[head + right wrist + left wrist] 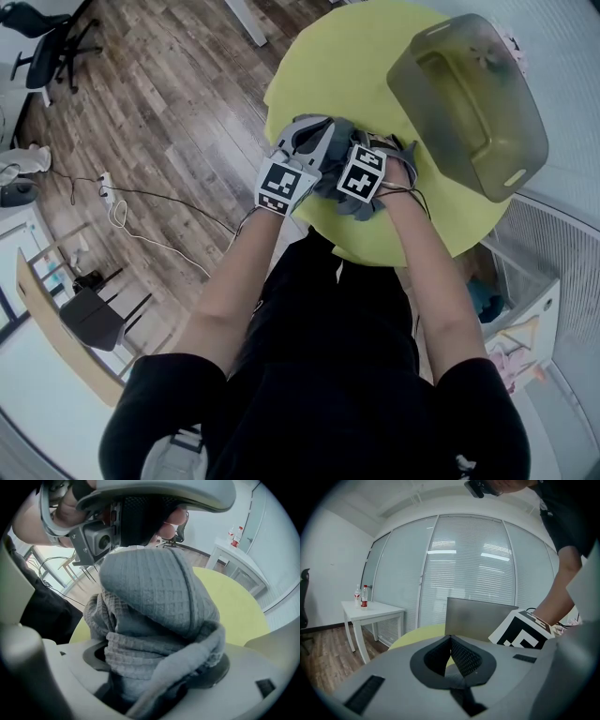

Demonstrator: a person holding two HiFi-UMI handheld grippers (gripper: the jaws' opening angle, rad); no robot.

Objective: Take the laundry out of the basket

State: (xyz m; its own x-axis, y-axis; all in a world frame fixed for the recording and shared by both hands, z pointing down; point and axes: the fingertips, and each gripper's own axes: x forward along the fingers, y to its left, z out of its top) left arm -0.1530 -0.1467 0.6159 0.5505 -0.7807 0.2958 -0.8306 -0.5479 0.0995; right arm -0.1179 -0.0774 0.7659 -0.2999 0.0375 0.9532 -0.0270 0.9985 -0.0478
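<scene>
A grey waffle towel (159, 606) is bunched up between the wide-set jaws of my right gripper (154, 667), which points steeply down over the near edge of the round yellow-green table (375, 66). A dark gap shows on the towel's left side, and the pads are hidden under cloth. My left gripper (450, 641) has its black pads meeting at the tips with nothing seen between them. It sits close beside the right one, at the towel's (339, 134) far end. The translucent grey basket (469, 103) stands on the table's far right.
A white side table (370, 611) with bottles (364, 597) stands by the blinds. An office chair (47, 42) and cables (141, 202) are on the wooden floor to the left. A white rack (525, 309) sits right of the table.
</scene>
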